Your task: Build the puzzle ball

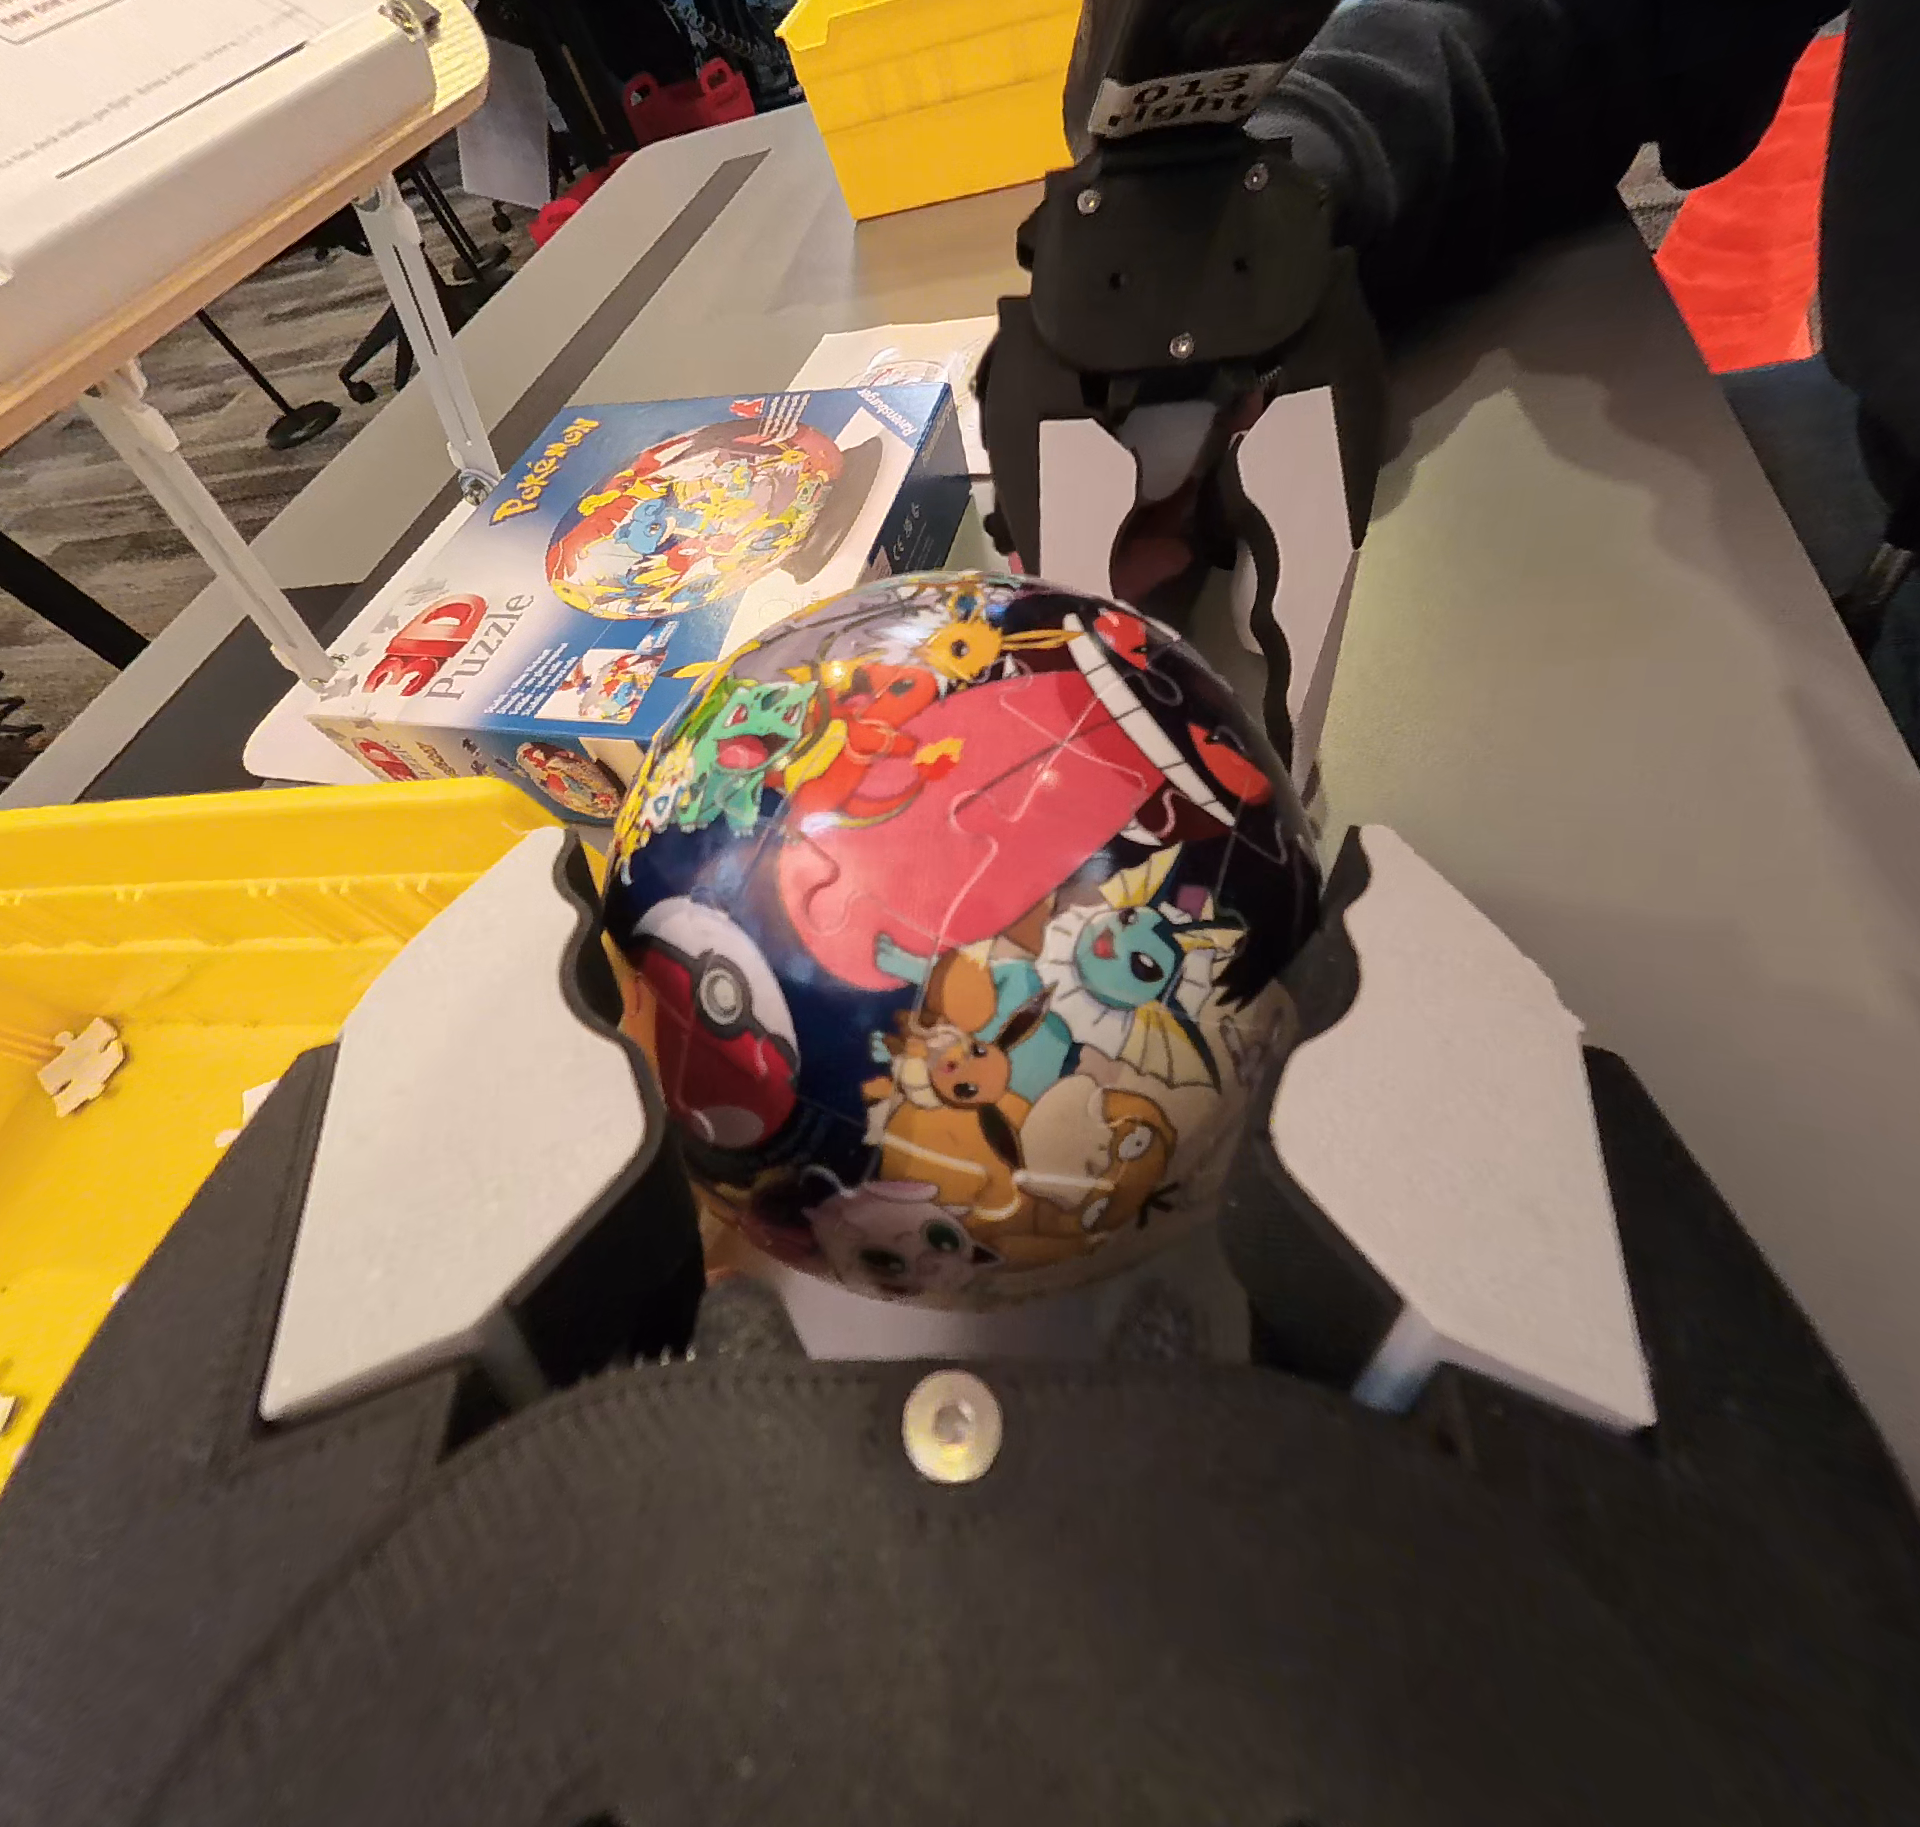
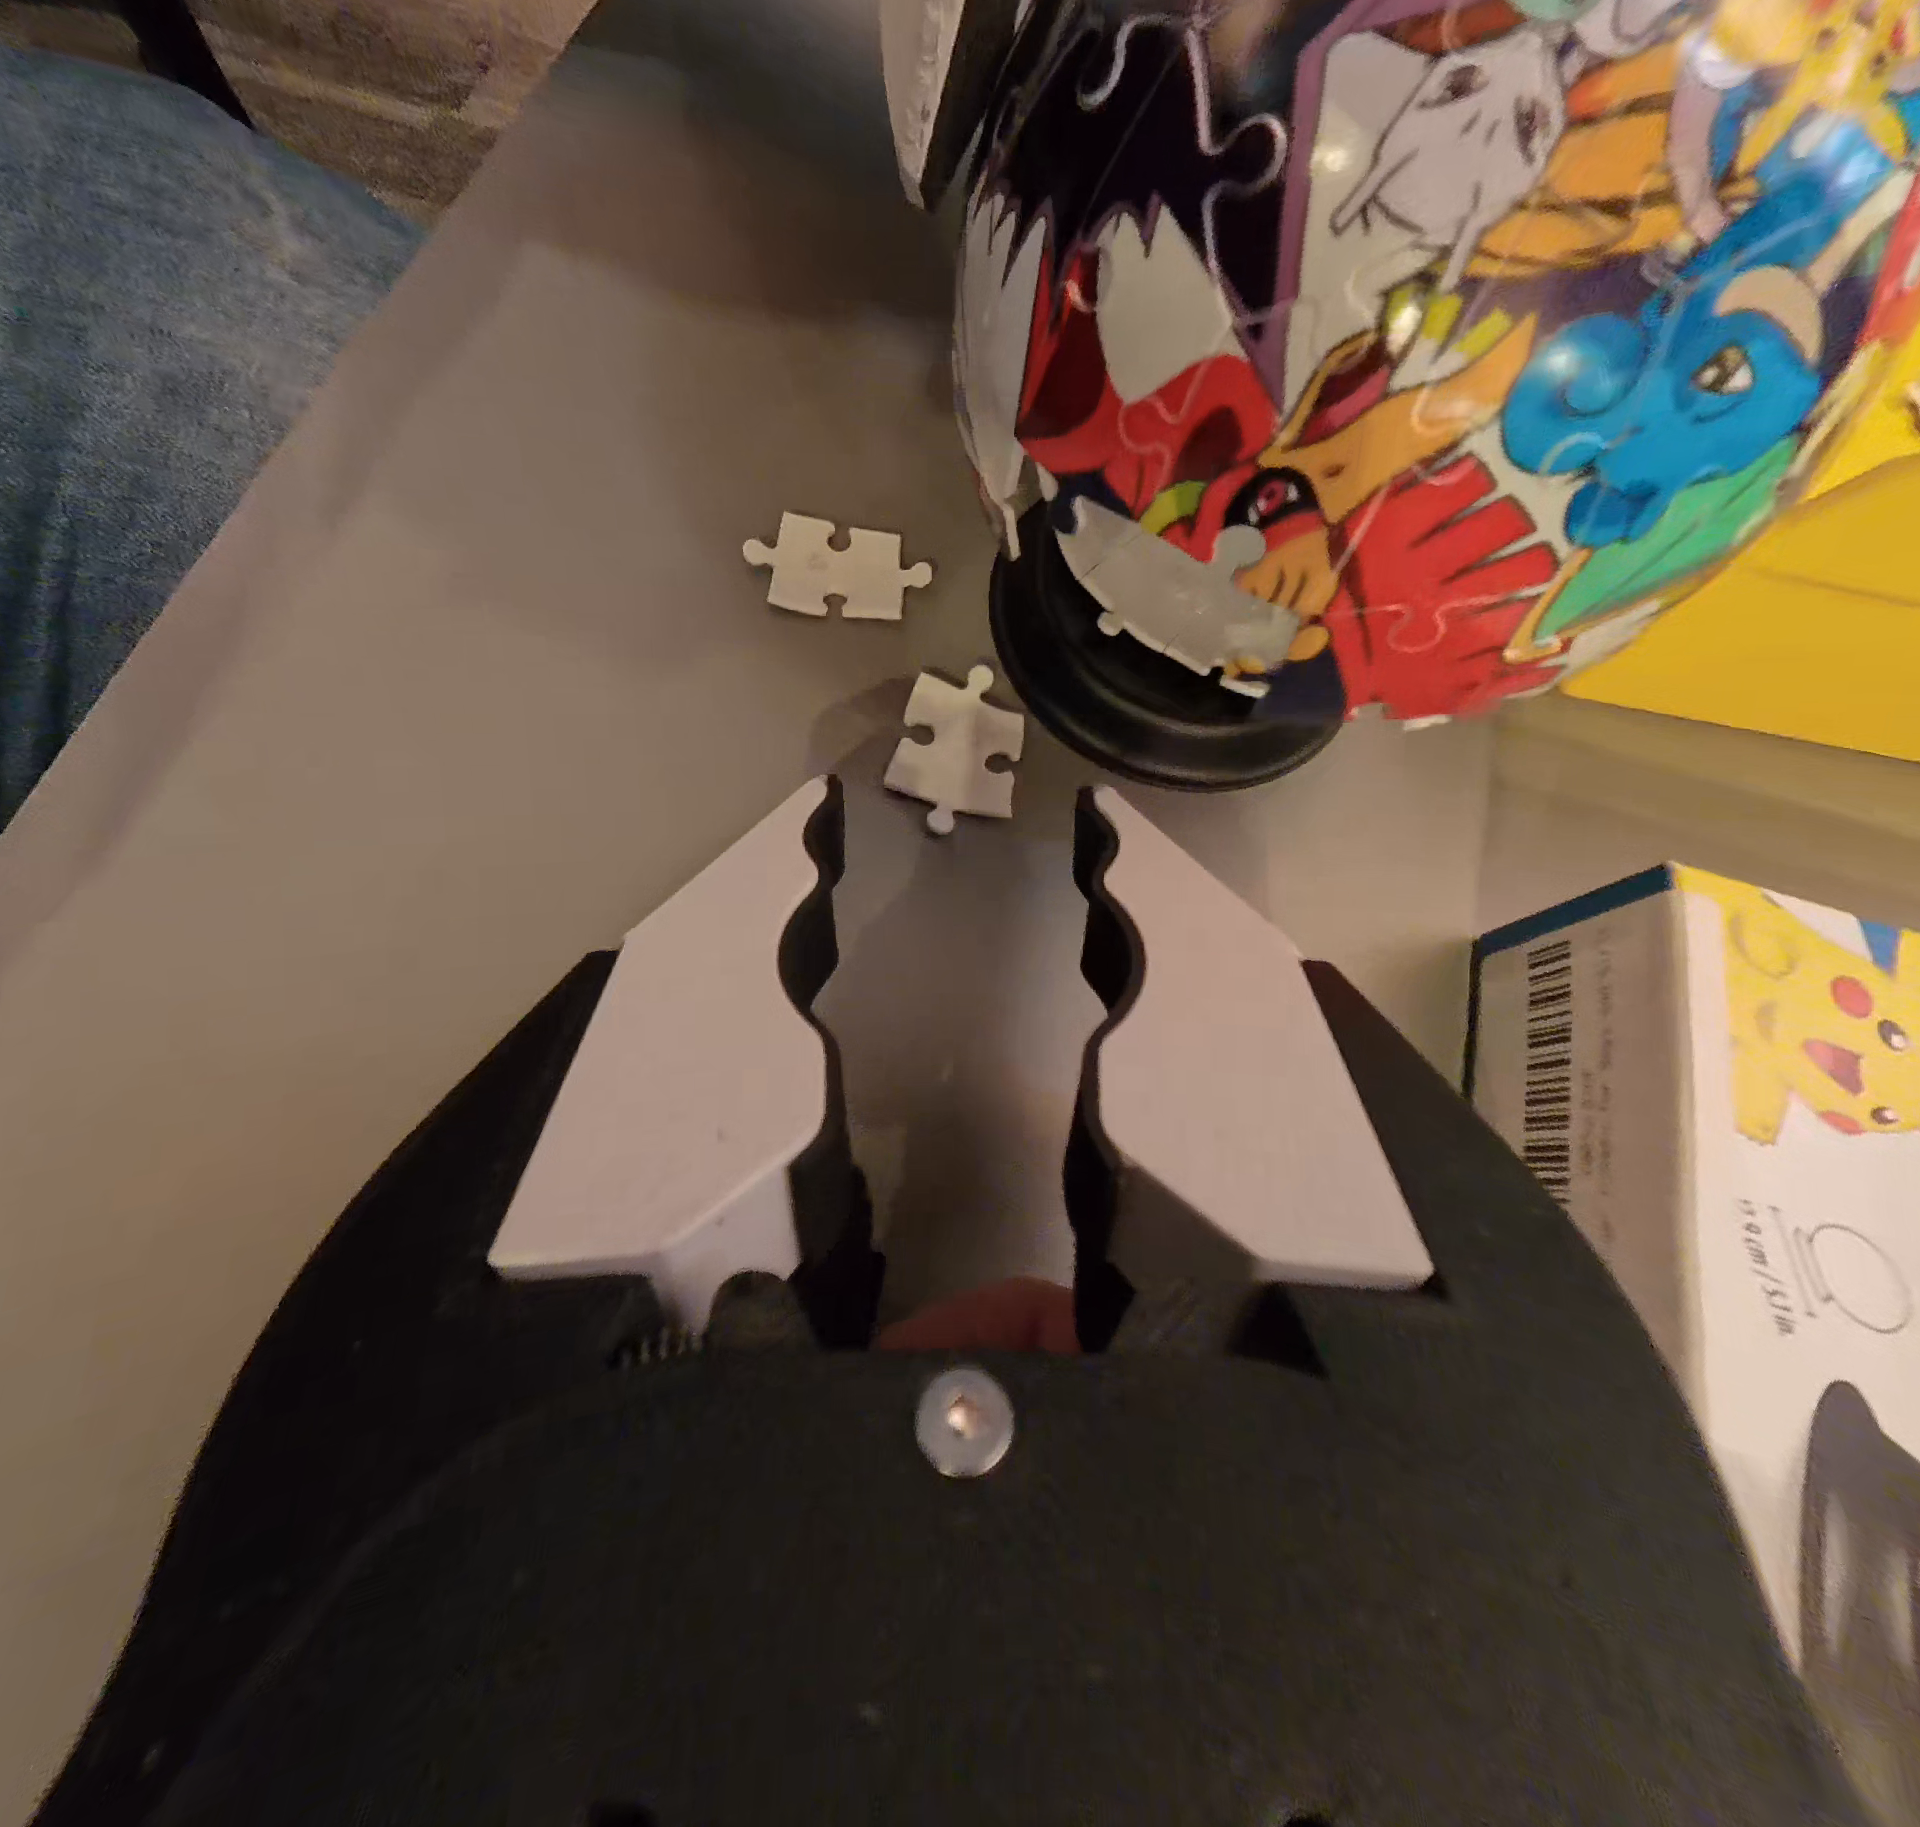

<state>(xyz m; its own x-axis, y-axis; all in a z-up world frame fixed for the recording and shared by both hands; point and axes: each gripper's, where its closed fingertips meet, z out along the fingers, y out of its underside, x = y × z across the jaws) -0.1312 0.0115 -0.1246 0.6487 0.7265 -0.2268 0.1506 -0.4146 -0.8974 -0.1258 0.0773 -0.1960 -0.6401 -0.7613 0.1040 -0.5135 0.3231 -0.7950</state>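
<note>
Glossy and many-coloured, the puzzle ball [image 1: 961,946] sits clamped between your left gripper's [image 1: 951,904] fingers, over a black stand [image 2: 1153,707] on the grey table [image 2: 520,634]. Your right gripper [image 2: 956,821] hangs parted and empty, tips near two loose white pieces [image 2: 956,749], apparently face-down.

Black hand-held gripper [image 1: 961,852], white fingers [image 1: 457,1102] (wavy-edged), silver screw [image 1: 951,1426]
</note>
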